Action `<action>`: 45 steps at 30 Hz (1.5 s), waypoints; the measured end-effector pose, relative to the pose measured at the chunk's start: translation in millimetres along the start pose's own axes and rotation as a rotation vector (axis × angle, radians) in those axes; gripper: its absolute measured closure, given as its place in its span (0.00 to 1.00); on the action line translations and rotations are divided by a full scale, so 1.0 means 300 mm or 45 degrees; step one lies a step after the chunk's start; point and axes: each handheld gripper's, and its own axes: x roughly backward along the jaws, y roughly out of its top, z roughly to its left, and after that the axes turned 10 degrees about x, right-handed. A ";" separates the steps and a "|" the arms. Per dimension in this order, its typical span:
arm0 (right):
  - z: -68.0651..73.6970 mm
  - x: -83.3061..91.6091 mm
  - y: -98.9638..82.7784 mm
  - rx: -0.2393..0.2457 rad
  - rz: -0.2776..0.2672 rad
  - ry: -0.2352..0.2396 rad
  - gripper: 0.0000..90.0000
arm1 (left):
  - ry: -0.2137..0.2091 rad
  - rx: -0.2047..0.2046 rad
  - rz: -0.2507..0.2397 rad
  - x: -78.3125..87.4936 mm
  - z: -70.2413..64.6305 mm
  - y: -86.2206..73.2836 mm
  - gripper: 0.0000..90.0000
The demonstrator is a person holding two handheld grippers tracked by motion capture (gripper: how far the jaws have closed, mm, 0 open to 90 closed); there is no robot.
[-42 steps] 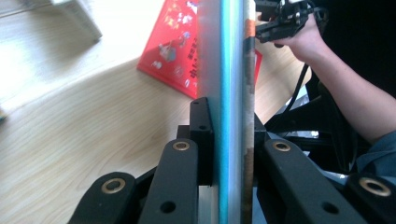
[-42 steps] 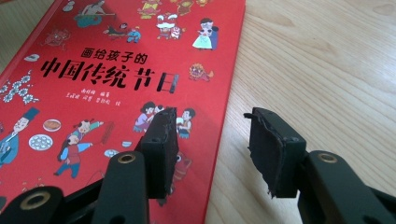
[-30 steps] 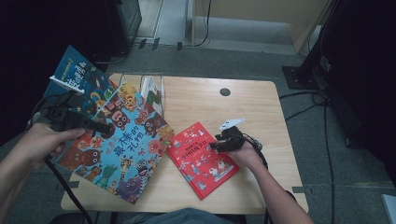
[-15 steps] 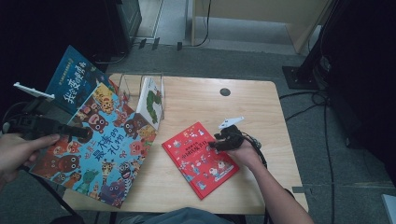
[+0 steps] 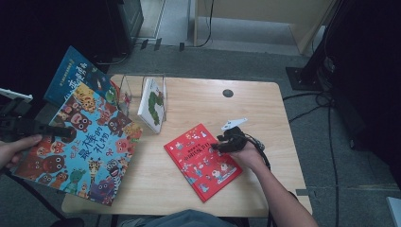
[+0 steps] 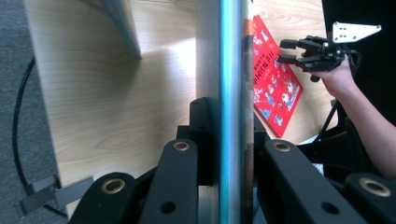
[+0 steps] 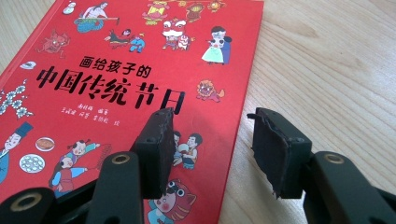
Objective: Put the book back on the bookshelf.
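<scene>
From above, the left hand [image 5: 14, 149] reaches in from the left of the table [image 5: 198, 101] and holds the left gripper [image 5: 66, 131] level. Its jaws are closed on the edge of the animal book [image 5: 80, 142], which hangs partly off the table's left side. A blue book [image 5: 75, 75] peeks out behind it, mostly covered. A wire rack [image 5: 142, 90] on the table holds a white book [image 5: 152, 104] upright. The right arm comes up from below the table's near edge, and the right gripper [image 5: 222, 144] rests at the red book [image 5: 202, 160], which lies flat.

In the left gripper view, the animal book [image 6: 230, 70] is seen edge-on, clamped between the jaws. Far off are the red book [image 6: 273, 79] and the right gripper [image 6: 287, 51].

In the right gripper view, the jaws stand wide apart, one over the red book [image 7: 116, 70] and one over the table [image 7: 327, 60]. The book's lower part is cut off.
</scene>
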 end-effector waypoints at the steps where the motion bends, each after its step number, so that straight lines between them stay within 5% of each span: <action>1: 0.000 0.000 0.000 -0.001 0.000 0.000 0.54 | 0.002 0.006 -0.002 0.006 0.007 0.003 0.91; 18: -0.001 -0.001 0.002 -0.005 0.004 0.002 0.53 | 0.100 0.077 -0.092 0.099 0.038 0.086 0.91; 45: 0.005 -0.007 0.007 0.010 -0.002 0.000 0.54 | 0.202 0.108 -0.150 0.103 -0.005 0.237 0.91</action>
